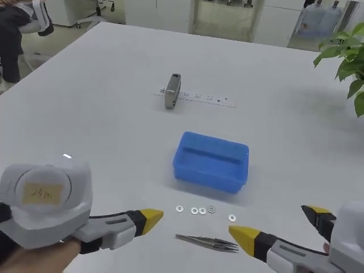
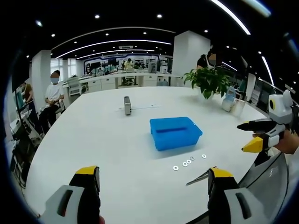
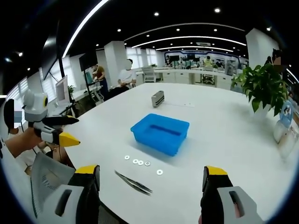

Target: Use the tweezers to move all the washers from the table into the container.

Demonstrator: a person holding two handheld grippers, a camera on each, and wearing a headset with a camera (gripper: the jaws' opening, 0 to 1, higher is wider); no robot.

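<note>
White table [image 1: 114, 114] runs out ahead of me in a bright open office, and nothing on it is in my grasp. I hold the left gripper [image 2: 153, 171] and the right gripper [image 3: 151, 170] low over the near edge. Each has its jaws spread wide with nothing between them.

Closest to me are the tweezers [image 1: 207, 242], flat on the table in the gap between my two grippers. Their long axis runs across in front of me from left to right, roughly parallel to the near wall of the container. The right-hand end looks forked, so I take it for the tips, though it is too small for me to be sure. That end sits just beside the inner jaw of my right gripper, while my left jaw tip stands a little farther from the other end. I judge the right the nearer hand for the pickup, and it would have to close across the tweezers' narrow width.

Just beyond the tweezers five washers [image 1: 194, 211] lie loose in a short row, the rightmost set a little apart. Past them stands the blue container [image 1: 207, 179], open-topped and apparently empty. Farther off are a power strip [image 1: 199, 98] and a potted plant [image 1: 347, 62].
</note>
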